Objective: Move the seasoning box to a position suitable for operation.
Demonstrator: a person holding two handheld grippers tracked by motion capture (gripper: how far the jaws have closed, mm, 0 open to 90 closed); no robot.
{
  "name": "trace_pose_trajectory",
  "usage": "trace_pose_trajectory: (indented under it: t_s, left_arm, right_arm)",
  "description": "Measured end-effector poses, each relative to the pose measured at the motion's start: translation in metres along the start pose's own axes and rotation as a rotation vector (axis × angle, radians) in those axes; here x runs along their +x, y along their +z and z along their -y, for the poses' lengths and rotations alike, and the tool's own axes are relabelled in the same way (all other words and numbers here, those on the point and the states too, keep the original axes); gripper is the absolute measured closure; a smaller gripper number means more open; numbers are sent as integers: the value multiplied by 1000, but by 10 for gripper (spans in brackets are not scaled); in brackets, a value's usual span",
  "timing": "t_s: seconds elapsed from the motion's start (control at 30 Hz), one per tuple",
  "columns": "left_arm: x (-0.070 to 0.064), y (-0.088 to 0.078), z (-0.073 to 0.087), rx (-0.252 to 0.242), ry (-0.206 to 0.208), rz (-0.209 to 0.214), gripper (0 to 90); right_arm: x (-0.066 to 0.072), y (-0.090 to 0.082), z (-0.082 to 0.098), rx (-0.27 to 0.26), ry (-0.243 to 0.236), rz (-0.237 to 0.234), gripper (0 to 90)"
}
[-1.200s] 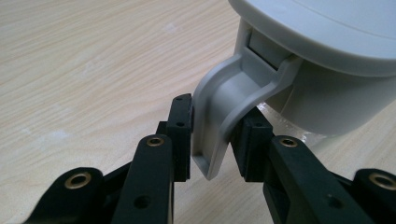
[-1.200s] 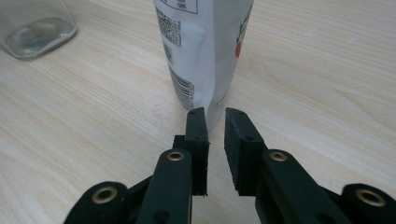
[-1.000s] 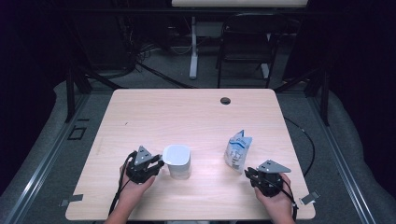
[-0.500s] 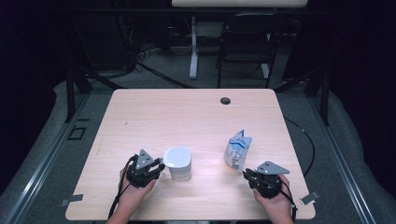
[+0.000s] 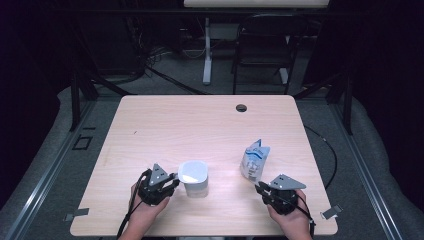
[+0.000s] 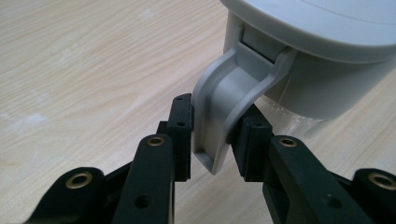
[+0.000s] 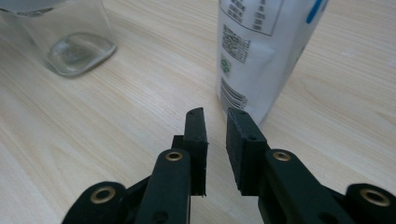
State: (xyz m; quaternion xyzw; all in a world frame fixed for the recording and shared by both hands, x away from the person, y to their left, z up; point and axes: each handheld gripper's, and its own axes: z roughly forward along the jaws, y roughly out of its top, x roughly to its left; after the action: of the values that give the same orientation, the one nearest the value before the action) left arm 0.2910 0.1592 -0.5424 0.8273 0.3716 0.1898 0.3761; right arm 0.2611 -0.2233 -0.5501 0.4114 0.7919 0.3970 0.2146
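Note:
A clear jar with a pale grey lid (image 5: pixel 194 177) stands at the front left of the table. My left gripper (image 5: pixel 175 181) is at its left side, shut on the lid's grey clasp (image 6: pixel 224 107), which sits between the jaws (image 6: pixel 215 135). A white and blue pouch (image 5: pixel 254 161) stands upright at the front right. Just in front of it my right gripper (image 5: pixel 260 188) points at its base. In the right gripper view the jaws (image 7: pixel 216 121) are almost together, with nothing in the slit, short of the pouch (image 7: pixel 261 51). The jar's glass base (image 7: pixel 77 42) shows at the upper left.
The wooden table (image 5: pixel 200 125) has a round cable hole (image 5: pixel 241 107) near its far edge. The person's hands come in over the front edge. A chair (image 5: pixel 260 50) and a desk leg (image 5: pixel 206 55) stand on the floor beyond the table.
My right gripper has edged slightly left and forward, toward the pouch's base. The left gripper stays on the jar's clasp.

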Motion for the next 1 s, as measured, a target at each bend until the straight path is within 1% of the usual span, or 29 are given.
trace_pose_trajectory:
  t_s: [0.13,0.2,0.27,0.3,0.4,0.5,0.63,0.7,0.8,0.87,0.9,0.97,1.0]
  left_arm:
    - [-6,0,-1,-2,5,8,713]
    - [-9,0,-1,2,16,8,713]
    - [-12,0,-1,3,19,19,713]
    - [-13,0,-1,3,23,19,713]
    - [-17,-1,-1,0,29,22,713]
    - [-20,-1,-1,6,36,34,713]
    - [-23,-1,-1,5,46,45,712]
    - [-25,-1,-1,5,40,52,711]
    - [-26,-1,-2,6,30,64,703]
    - [-25,-1,-2,8,20,76,697]
    - [-24,-1,-2,3,6,89,690]
    - [-19,-3,-2,3,-16,135,652]
    - [-17,-5,-3,10,-28,147,642]
  right_arm:
    - [7,0,-3,-12,-29,-14,768]
    - [9,0,-4,-6,-42,-13,765]
    - [11,0,-4,-5,-44,-15,767]
    - [12,0,-4,-2,-40,-15,784]
    - [13,0,-5,5,-46,-20,793]
    - [14,-1,-6,4,-41,-27,810]
    - [16,-2,-7,1,-47,-37,843]
    - [16,-2,-8,6,-53,-35,870]
    - [16,-2,-8,2,-49,-32,890]
    - [16,-2,-8,1,-46,-40,895]
    - [16,-2,-8,0,-44,-43,900]
    - [17,-2,-8,-3,-41,-54,900]
    - [18,-2,-9,-2,-48,-58,900]
